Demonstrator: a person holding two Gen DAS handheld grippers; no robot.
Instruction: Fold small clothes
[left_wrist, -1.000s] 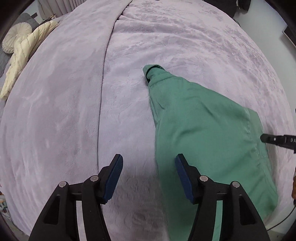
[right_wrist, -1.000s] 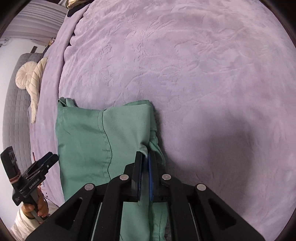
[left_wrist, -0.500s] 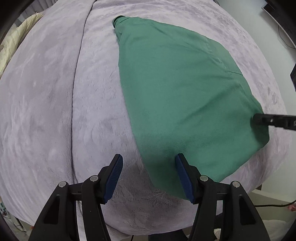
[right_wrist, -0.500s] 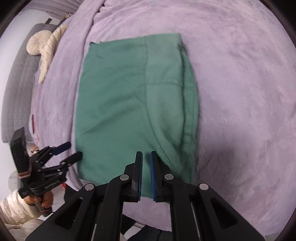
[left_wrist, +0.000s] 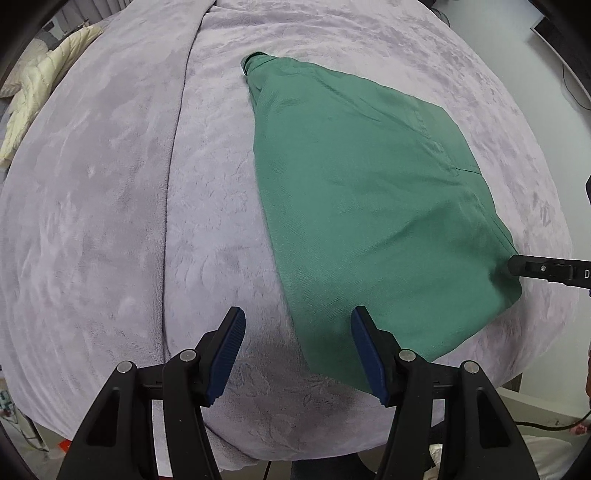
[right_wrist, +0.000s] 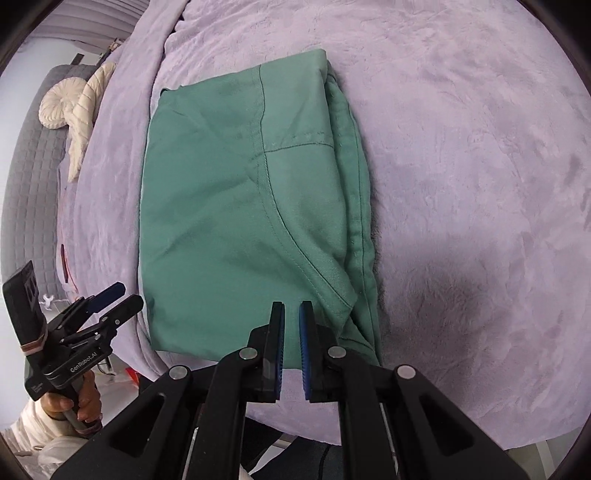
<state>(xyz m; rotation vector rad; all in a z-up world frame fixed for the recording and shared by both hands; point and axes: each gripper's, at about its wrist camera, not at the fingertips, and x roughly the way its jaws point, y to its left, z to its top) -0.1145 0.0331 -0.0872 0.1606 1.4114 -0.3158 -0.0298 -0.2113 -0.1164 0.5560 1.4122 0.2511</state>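
One green garment (right_wrist: 243, 206) on the bed, folded into a rough rectangle, lying flat on the lilac plush blanket (right_wrist: 461, 166). Its long axis runs away from the person: the near short edge sits by the bed's front edge, the far end points up the bed. In the left wrist view that far end narrows to a small bunched tip (left_wrist: 255, 61), so the green garment (left_wrist: 369, 206) tapers away from the camera and angles slightly leftward. Stitched seams cross the top layer in the right wrist view, one curving down toward the near right corner, and stacked layers show along the right-hand side.

Two grippers in play. The left gripper (left_wrist: 297, 347) has its blue pads spread wide apart, hanging above the blanket at the garment's near left corner, holding nothing. The right gripper (right_wrist: 291, 332) shows its pads nearly together with a narrow slit between them; no cloth is visible in that slit, and it sits over the near edge of the garment.

At the far left, one cream shell-shaped cushion (right_wrist: 59, 107) beside one cream ribbed pillow (right_wrist: 86, 122).
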